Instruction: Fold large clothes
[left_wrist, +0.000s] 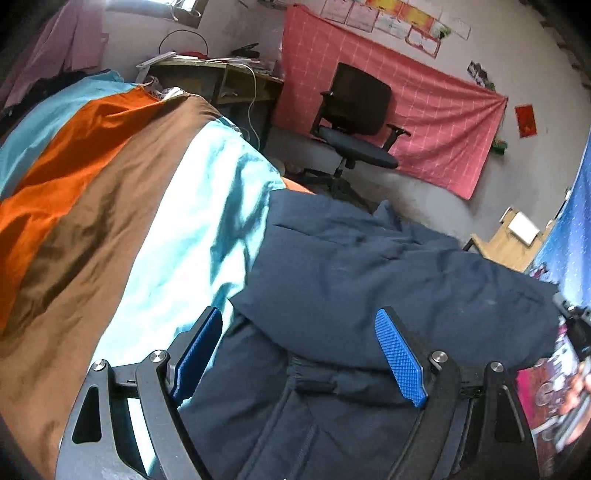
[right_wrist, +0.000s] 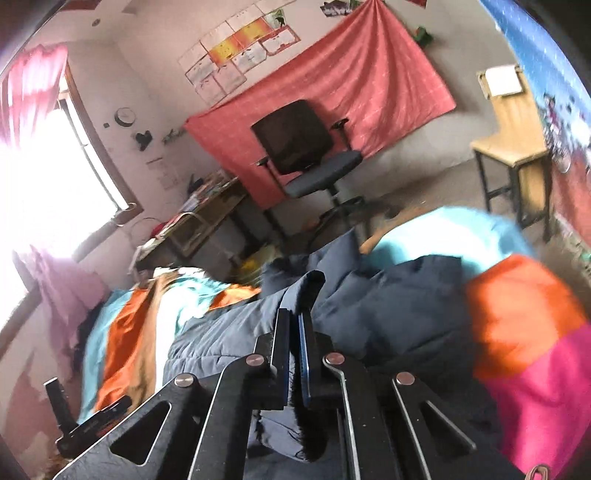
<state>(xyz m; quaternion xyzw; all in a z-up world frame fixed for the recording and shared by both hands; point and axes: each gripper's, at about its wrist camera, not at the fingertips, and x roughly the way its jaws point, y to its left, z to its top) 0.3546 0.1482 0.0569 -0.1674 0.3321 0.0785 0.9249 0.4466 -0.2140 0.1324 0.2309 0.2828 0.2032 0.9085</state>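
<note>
A large navy padded jacket lies on a bed with a striped cover. In the left wrist view my left gripper is open, its blue pads spread wide just above the jacket's folded part, holding nothing. In the right wrist view my right gripper is shut on an edge of the jacket, with a fold of navy cloth standing up between the fingers. The picture there is blurred by motion.
A black office chair stands by a pink wall cloth. A cluttered desk is at the bed's far end. A wooden chair stands at right. A bright window is at left.
</note>
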